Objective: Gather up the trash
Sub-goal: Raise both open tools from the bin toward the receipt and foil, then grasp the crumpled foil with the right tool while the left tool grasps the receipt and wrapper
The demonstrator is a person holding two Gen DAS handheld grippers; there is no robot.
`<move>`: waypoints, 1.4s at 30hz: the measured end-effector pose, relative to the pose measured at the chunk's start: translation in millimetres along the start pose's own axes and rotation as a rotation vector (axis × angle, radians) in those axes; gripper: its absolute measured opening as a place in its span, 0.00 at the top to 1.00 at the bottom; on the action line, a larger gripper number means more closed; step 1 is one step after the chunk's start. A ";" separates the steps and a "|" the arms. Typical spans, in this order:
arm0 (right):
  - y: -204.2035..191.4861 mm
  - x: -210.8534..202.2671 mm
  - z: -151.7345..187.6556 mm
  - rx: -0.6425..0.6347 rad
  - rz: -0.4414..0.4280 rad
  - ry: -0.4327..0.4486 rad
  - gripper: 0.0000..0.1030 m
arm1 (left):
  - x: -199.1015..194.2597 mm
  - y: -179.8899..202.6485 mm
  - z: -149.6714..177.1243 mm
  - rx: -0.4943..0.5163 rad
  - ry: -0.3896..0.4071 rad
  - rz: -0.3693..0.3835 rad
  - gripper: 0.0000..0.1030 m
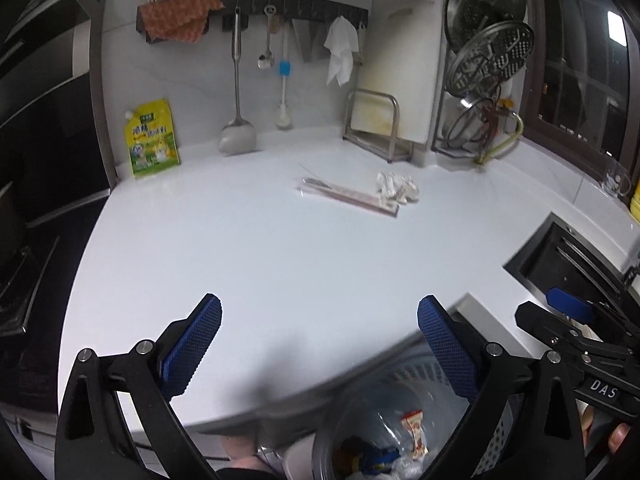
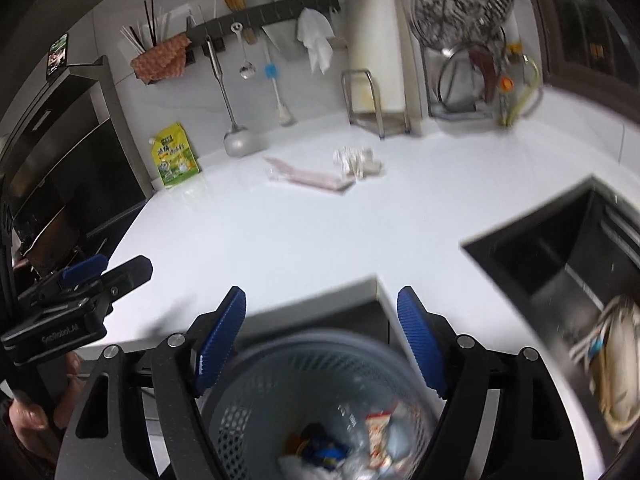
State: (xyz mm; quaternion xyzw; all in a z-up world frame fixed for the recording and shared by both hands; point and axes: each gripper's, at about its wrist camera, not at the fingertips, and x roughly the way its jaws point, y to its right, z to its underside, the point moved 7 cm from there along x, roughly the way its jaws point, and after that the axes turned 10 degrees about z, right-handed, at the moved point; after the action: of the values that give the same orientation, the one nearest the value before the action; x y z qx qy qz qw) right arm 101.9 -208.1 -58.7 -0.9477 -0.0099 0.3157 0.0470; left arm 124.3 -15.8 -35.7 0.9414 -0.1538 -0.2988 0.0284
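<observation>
Both empty, jaws spread: left gripper (image 1: 320,344), right gripper (image 2: 320,336) over bin (image 2: 256,412). Reach far for chopstick sleeve (image 1: 352,196), probably beside crumpled tissue (image 1: 398,187); pinch flat.

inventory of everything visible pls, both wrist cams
crumpled wrapper: 1, whitish, countertop rear middle
chopstick sleeve: 1, pinkish, beside the wrapper
trash basket: 1, grey mesh, below counter edge, holds trash
yellow pouch: 1, against backsplash
spatula: 1, steel, hanging from rack
sink: 1, black, to the right
left gripper: 1, blue pads, open, empty
right gripper: 1, blue pads, open, over basket
</observation>
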 end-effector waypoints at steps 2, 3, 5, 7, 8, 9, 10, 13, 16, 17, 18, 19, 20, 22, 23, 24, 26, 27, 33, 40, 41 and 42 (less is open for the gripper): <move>1.0 4.7 -10.2 -0.002 -0.005 0.003 0.27 | 5.4 -2.6 -11.3 -0.011 0.008 0.000 0.06; 2.4 9.1 -17.2 -0.002 -0.006 0.000 0.27 | 7.4 -3.9 -15.8 -0.015 0.011 -0.002 0.06; 5.0 16.8 -26.1 0.004 -0.005 -0.008 0.26 | 13.1 -5.8 -24.2 -0.017 0.017 -0.012 0.06; 7.7 25.5 -34.0 0.011 -0.002 -0.021 0.25 | 21.1 -7.6 -31.6 -0.018 0.017 -0.022 0.06; 9.1 30.6 -38.2 0.014 -0.005 -0.026 0.25 | 25.9 -8.3 -35.6 -0.019 0.015 -0.020 0.06; 10.1 34.5 -41.4 0.016 -0.008 -0.030 0.25 | 30.1 -9.2 -38.4 -0.021 0.012 -0.020 0.06; 12.7 41.8 -46.2 0.020 -0.008 -0.037 0.25 | 34.0 -11.0 -41.3 -0.025 0.010 -0.023 0.06; 18.6 57.5 -55.1 0.028 -0.007 -0.055 0.25 | 46.2 -16.5 -51.2 -0.038 0.011 -0.033 0.06; 23.1 73.1 -64.0 0.027 0.001 -0.063 0.25 | 58.1 -22.3 -60.4 -0.049 0.012 -0.043 0.06; 23.4 77.4 -66.7 0.024 0.004 -0.066 0.25 | 63.7 -24.0 -63.5 -0.054 0.009 -0.045 0.06; 23.5 82.2 -69.2 0.019 0.006 -0.067 0.25 | 67.6 -24.9 -65.3 -0.057 0.007 -0.044 0.06; 23.6 88.6 -72.4 0.011 0.011 -0.069 0.25 | 72.7 -25.8 -67.3 -0.061 0.003 -0.043 0.06; 23.8 94.4 -75.1 0.003 0.015 -0.071 0.25 | 77.9 -25.8 -68.9 -0.063 -0.001 -0.042 0.06; 24.0 106.6 -79.3 -0.006 0.021 -0.085 0.25 | 93.1 -25.1 -72.6 -0.056 -0.014 -0.040 0.06; 23.6 115.2 -80.5 -0.012 0.021 -0.105 0.25 | 98.7 -24.9 -73.7 -0.051 -0.022 -0.041 0.06; 22.8 120.8 -80.8 -0.017 0.021 -0.119 0.25 | 107.2 -25.9 -75.1 -0.049 -0.037 -0.046 0.06; 22.1 134.4 -82.6 -0.024 0.019 -0.136 0.25 | 120.6 -28.5 -77.4 -0.060 -0.056 -0.045 0.06; 21.9 142.2 -84.5 -0.029 0.022 -0.141 0.25 | 127.8 -29.2 -78.2 -0.071 -0.065 -0.039 0.06; 26.0 178.0 -100.6 -0.022 0.020 -0.149 0.25 | 158.1 -31.4 -80.4 -0.096 -0.092 -0.033 0.06; 31.9 227.8 -120.5 -0.002 0.018 -0.181 0.25 | 179.2 -41.9 -87.1 -0.105 -0.088 -0.065 0.06; 31.4 233.4 -121.8 -0.001 0.014 -0.187 0.25 | 181.1 -43.6 -88.0 -0.105 -0.087 -0.070 0.06; 30.6 238.3 -122.7 -0.002 0.012 -0.193 0.25 | 183.4 -45.8 -89.2 -0.105 -0.084 -0.074 0.06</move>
State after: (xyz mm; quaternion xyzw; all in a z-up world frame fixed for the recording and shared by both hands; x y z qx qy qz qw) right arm 365.9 -237.2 -106.3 -0.9130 -0.0092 0.4057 0.0429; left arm 329.7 -32.0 -70.9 0.9303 -0.1040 -0.3466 0.0602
